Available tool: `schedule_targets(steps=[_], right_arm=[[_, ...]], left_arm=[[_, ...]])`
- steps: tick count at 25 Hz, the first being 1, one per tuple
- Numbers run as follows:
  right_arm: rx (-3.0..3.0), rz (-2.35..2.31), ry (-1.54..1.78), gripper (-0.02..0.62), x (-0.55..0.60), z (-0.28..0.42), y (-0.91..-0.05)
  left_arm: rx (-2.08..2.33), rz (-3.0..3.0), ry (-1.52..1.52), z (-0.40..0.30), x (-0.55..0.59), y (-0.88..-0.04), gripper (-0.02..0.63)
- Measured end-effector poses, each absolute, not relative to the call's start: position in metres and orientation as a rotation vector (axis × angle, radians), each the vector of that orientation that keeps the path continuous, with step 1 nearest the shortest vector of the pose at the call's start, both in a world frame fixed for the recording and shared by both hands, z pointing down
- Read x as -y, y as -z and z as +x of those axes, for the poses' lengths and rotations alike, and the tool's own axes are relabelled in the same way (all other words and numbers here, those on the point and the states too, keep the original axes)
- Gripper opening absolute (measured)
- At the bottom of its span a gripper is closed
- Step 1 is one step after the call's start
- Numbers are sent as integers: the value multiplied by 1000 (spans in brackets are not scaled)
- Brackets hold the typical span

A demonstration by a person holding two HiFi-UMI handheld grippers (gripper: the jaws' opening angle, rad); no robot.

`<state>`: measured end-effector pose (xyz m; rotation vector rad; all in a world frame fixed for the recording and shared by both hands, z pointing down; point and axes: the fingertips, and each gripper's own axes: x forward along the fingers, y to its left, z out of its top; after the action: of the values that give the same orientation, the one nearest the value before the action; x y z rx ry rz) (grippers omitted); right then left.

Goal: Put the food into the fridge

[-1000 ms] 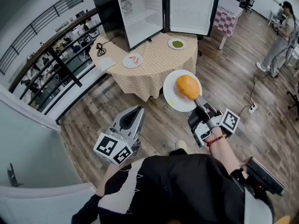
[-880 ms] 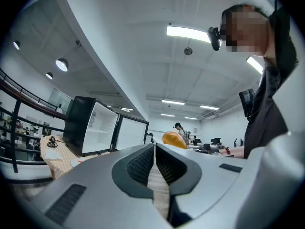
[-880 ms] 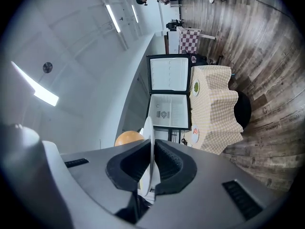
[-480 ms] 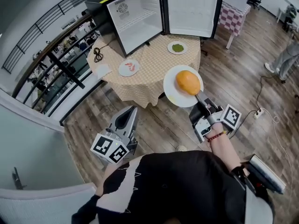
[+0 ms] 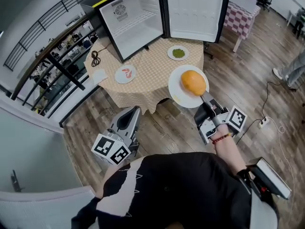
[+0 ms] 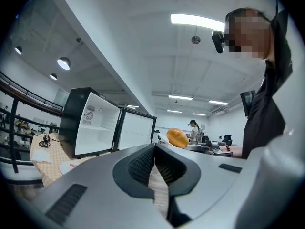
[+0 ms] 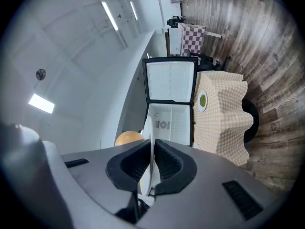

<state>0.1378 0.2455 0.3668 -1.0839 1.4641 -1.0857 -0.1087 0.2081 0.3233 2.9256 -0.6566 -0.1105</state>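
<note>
My right gripper (image 5: 206, 100) is shut on the rim of a white plate (image 5: 178, 93) that carries an orange bun (image 5: 193, 82), held in the air at the near right edge of the round table (image 5: 152, 82). In the right gripper view the plate (image 7: 147, 132) stands edge-on between the jaws, the bun (image 7: 127, 138) to its left. The small black fridge (image 5: 133, 18) stands on the table's far side with its door (image 5: 194, 12) swung wide and its white inside bare. My left gripper (image 5: 128, 120) hangs low over the floor, jaws shut with nothing in them (image 6: 153, 162).
On the checked tablecloth lie a plate of green food (image 5: 178, 53), a plate with red pieces (image 5: 125, 73), a black cable (image 5: 96, 58) and a white napkin (image 5: 98, 76). A railing (image 5: 57, 66) runs along the left. A second checked table (image 5: 244, 20) stands at back right.
The view has shifted a little towards the table and fridge. The right gripper still holds the plate with the bun in about the same place; the left gripper has hardly moved.
</note>
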Motion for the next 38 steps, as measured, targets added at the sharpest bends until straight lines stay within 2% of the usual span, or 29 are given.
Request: schedule_targets(steps=[4,11,24,38], right_arm=[[-1478,-1077,1115,28,-225,180,-357],[-1486,-1056,1171,28,-207,205,-373],[-1500,-1045,1238,28,-168,221,-387],[-1467,-1082,1273,28,-161,226,-404]], left_arm=[[684,2915,98,-67,-195,-312,15],[725,2863,89,-46,-191,-327,15],[780,2839,-8,-22,-168,-331,15],[790,2753,28,-18,-141,-342,14]])
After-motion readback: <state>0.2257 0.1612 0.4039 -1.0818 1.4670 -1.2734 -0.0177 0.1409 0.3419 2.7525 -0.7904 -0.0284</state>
